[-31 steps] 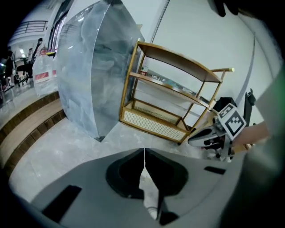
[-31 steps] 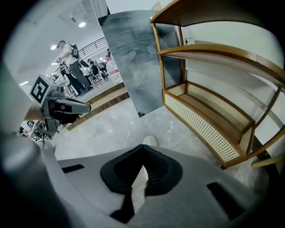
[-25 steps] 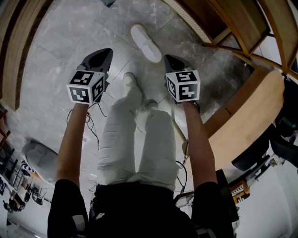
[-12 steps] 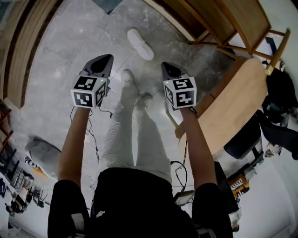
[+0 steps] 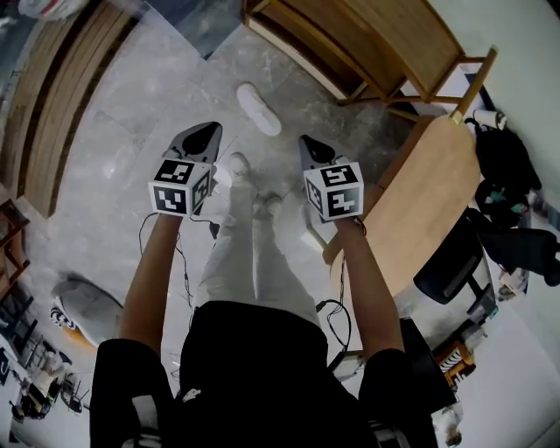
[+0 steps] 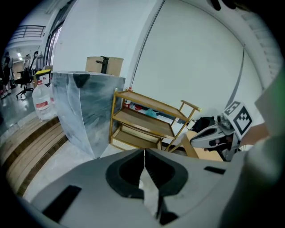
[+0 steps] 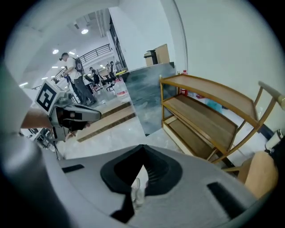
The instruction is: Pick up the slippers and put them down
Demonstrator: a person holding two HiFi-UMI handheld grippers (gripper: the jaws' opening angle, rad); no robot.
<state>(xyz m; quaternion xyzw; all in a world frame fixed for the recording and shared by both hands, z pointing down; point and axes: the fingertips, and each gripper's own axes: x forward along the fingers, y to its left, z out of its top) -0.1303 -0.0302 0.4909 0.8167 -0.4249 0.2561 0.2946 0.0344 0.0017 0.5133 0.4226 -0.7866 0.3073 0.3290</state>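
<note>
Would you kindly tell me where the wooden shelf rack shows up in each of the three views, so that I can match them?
Head view: the wooden shelf rack lies along the top edge, right of centre.
Left gripper view: the rack is mid-frame, just above the jaws.
Right gripper view: the rack fills the right half.
Shared landmark: the grey marbled panel stands just left of the rack in every view.

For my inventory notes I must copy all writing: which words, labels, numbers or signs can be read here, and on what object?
No text can be read here.
Clear plastic water jug, red label: too blurred to read.
Black-and-white marker cube at left and marker cube at right: square patterns only, no letters.
</note>
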